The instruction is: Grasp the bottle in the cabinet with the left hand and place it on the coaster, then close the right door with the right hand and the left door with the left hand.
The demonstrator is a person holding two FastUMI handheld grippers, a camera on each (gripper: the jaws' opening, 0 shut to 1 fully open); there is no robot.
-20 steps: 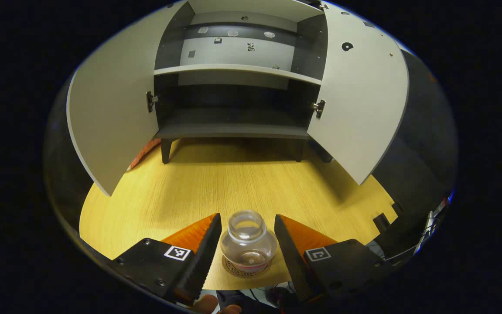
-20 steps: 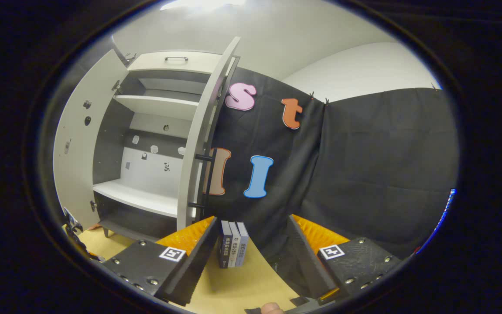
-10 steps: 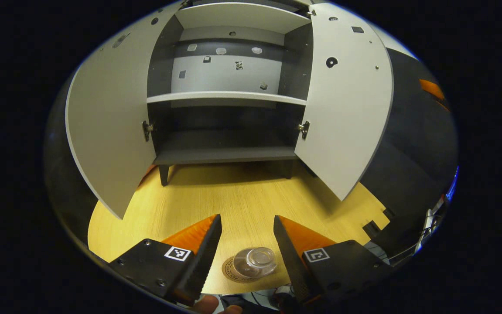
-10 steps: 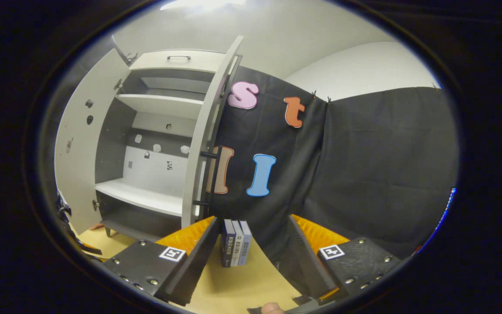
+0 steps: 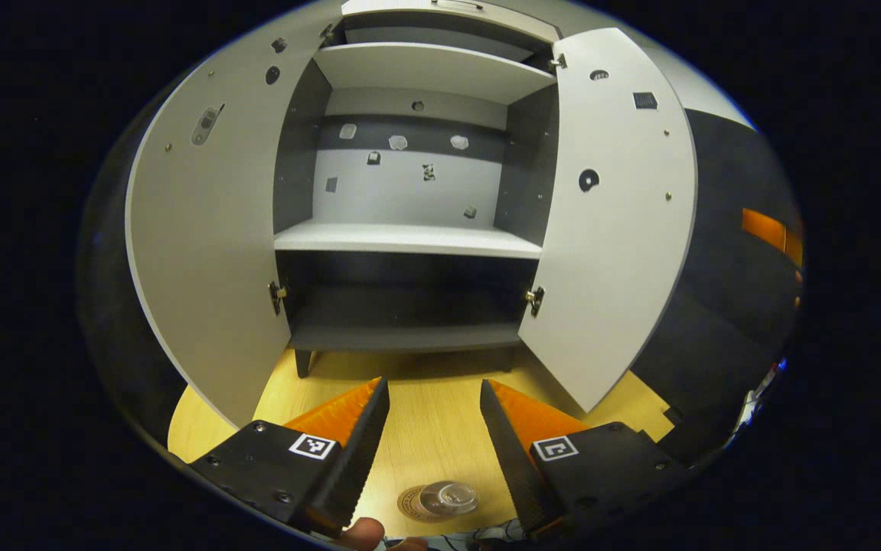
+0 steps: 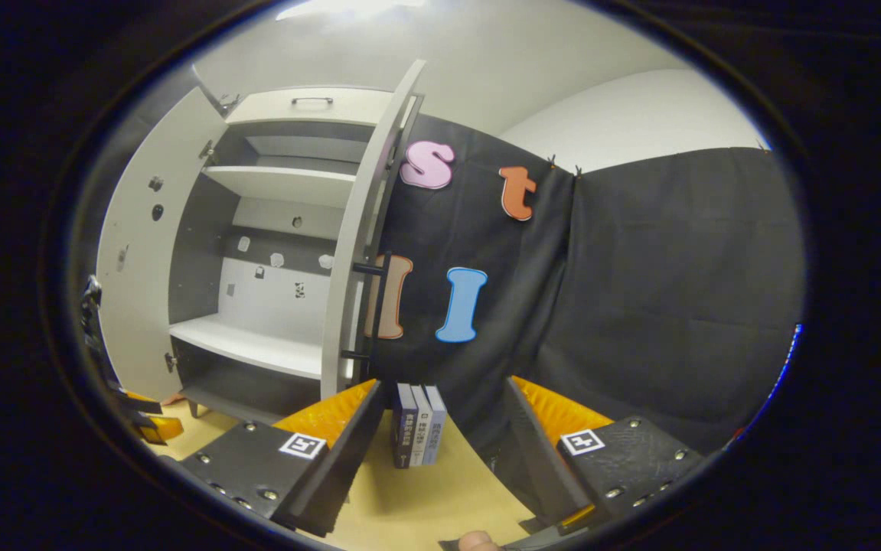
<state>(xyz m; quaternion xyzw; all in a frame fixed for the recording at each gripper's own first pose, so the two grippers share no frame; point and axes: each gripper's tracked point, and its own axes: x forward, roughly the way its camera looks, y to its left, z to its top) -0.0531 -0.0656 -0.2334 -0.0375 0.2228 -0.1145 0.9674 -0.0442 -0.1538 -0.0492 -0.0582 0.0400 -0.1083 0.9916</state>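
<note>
Clear glass bottle (image 5: 449,497) sat on the coaster (image 5: 417,505) at the near table edge, so the placing looked done, with the left gripper (image 5: 432,436) spread wide and empty above it. Next up was probably the right door (image 6: 367,229), so the right gripper (image 6: 440,451), also spread with nothing in it, would need to get behind that panel and push it toward the cabinet (image 5: 409,229). Count: one bottle, one coaster, two doors both open, left door (image 5: 210,252) included, and three books (image 6: 419,425) over on the right.
</note>
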